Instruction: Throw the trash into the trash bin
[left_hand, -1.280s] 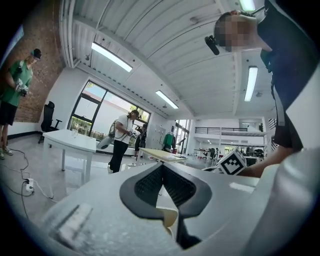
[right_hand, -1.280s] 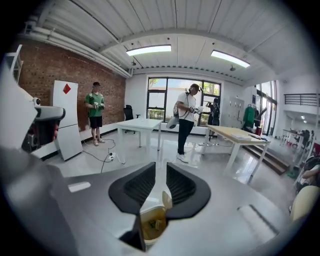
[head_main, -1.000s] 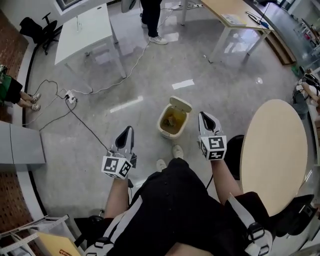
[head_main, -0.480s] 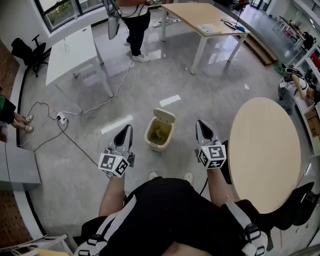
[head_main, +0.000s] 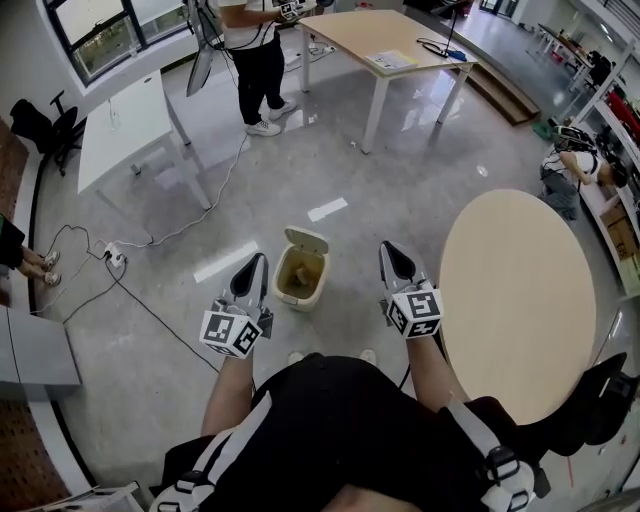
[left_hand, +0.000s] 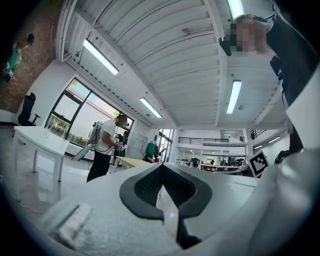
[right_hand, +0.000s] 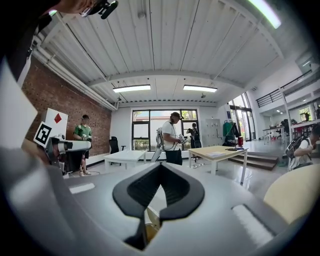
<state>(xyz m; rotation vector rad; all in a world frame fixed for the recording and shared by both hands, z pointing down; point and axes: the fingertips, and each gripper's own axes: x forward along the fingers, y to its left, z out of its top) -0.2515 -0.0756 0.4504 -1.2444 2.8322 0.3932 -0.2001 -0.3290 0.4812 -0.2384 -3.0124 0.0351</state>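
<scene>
The cream trash bin (head_main: 298, 278) stands on the grey floor with its lid (head_main: 306, 240) tipped open and brownish trash inside. My left gripper (head_main: 257, 264) is held just left of it. My right gripper (head_main: 389, 252) is off to its right. Both point away from me and neither touches the bin. In the left gripper view the jaws (left_hand: 161, 166) meet at their tips with nothing between them. In the right gripper view the jaws (right_hand: 160, 166) are likewise shut and empty, and a bit of the bin (right_hand: 151, 217) shows below them.
A round wooden table (head_main: 520, 290) is close on my right. A white table (head_main: 120, 130) and a long wooden table (head_main: 390, 35) stand farther off, with a standing person (head_main: 250, 50) between them. A power strip with cables (head_main: 112, 257) lies on the floor to the left.
The head view has lifted and takes in more of the room. The bin now sits lower in the picture and farther left, between the two gripper tips. Both grippers stay shut and empty.
</scene>
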